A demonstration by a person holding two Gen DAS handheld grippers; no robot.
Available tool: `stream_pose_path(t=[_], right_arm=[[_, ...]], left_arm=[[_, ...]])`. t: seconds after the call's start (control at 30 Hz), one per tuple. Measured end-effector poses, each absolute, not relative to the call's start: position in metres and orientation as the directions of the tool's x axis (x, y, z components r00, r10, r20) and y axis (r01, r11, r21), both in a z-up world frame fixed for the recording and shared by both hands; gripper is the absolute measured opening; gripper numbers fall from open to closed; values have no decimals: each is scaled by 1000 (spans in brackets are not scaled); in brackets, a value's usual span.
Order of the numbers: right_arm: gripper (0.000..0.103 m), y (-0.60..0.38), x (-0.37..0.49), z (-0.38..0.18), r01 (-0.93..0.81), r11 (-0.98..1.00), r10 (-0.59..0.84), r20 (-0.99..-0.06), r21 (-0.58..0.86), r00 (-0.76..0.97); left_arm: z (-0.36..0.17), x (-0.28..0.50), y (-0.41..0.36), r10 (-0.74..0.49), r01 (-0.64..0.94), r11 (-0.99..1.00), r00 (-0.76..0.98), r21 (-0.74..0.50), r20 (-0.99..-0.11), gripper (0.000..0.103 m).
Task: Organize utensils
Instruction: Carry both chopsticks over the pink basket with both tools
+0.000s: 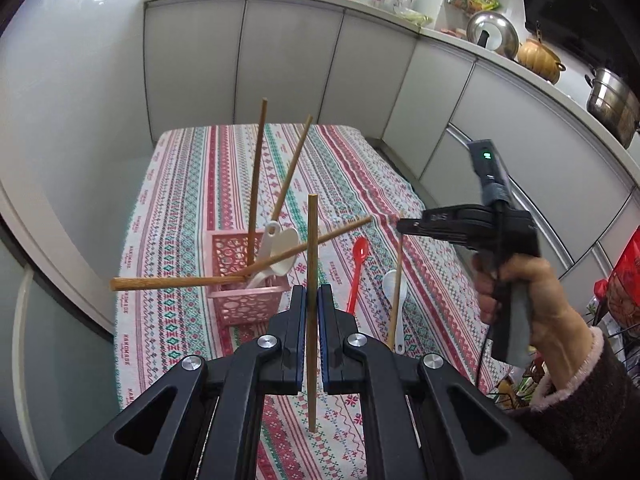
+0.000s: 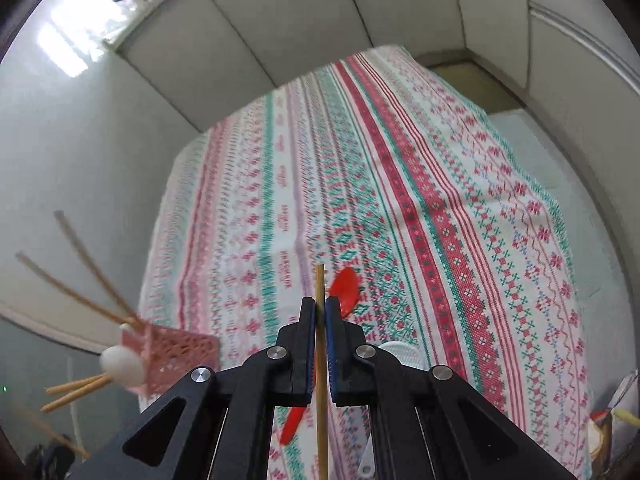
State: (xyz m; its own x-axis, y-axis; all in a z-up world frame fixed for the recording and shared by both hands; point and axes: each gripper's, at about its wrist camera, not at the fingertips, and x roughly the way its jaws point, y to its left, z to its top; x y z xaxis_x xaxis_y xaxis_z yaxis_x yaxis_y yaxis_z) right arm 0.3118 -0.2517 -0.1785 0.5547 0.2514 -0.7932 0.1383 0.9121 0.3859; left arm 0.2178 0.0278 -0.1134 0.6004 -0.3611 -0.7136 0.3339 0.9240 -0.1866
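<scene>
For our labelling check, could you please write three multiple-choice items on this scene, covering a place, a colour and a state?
1. Where does the red spoon lie?
A. in the pink basket
B. on the patterned tablecloth
C. on the counter

2. What colour is the flat-lying spoon beside the red one?
A. white
B. blue
C. black

3. What is the left gripper doing?
A. standing open and empty
B. shut on a spoon
C. shut on a chopstick

Key: 1 B, it lies flat on the cloth right of the basket; 2 A, its bowl and handle are white; 3 C, the wooden stick is clamped upright between the pads.
</scene>
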Motion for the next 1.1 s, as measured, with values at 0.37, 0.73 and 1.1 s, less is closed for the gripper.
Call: stream_pose_path(t=[0.37, 0.73, 1.1], right_arm=[[5, -232, 241, -83, -41, 933, 274, -635, 356, 722], [5, -217, 210, -43, -138, 920, 329, -528, 368, 783], [5, -218, 207, -43, -140, 919, 329, -524, 367, 785]], left_arm=[[-67, 196, 43, -324, 288, 945, 743, -157, -585, 5], [-25, 199, 66, -205, 139, 971, 900, -192, -385, 5], [-48, 244, 55, -101, 74, 993, 929, -88, -356, 5]])
